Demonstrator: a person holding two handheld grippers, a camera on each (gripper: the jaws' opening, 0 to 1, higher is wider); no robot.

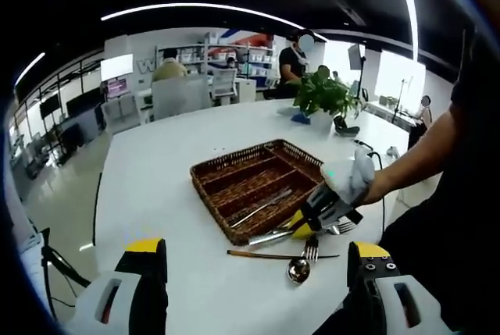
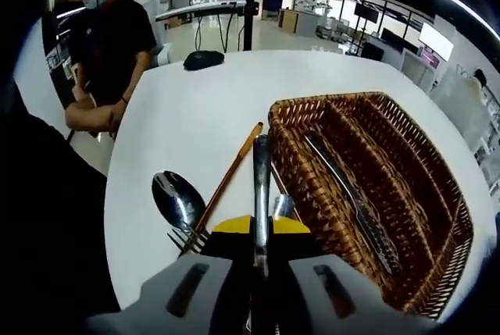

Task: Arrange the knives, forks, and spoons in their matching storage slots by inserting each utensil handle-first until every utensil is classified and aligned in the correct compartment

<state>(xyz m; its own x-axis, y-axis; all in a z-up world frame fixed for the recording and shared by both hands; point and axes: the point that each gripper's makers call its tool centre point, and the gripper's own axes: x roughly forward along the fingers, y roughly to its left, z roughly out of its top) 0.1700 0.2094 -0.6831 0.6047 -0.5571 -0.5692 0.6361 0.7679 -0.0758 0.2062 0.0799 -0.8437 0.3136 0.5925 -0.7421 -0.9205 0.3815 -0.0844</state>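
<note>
**Knife held at the tray's near edge**

In the right gripper view, the right gripper [image 2: 260, 251] pinches a knife [image 2: 261, 187], its long axis pointing away, straight toward the wicker tray [image 2: 437, 218] just beyond. Left of it on the table [image 2: 195, 116] lie a spoon [image 2: 176, 199], a fork [image 2: 187, 240] and a chopstick [image 2: 231, 175]. The left gripper [image 1: 254, 265] hangs spread, farther off. No readable writing.
</note>
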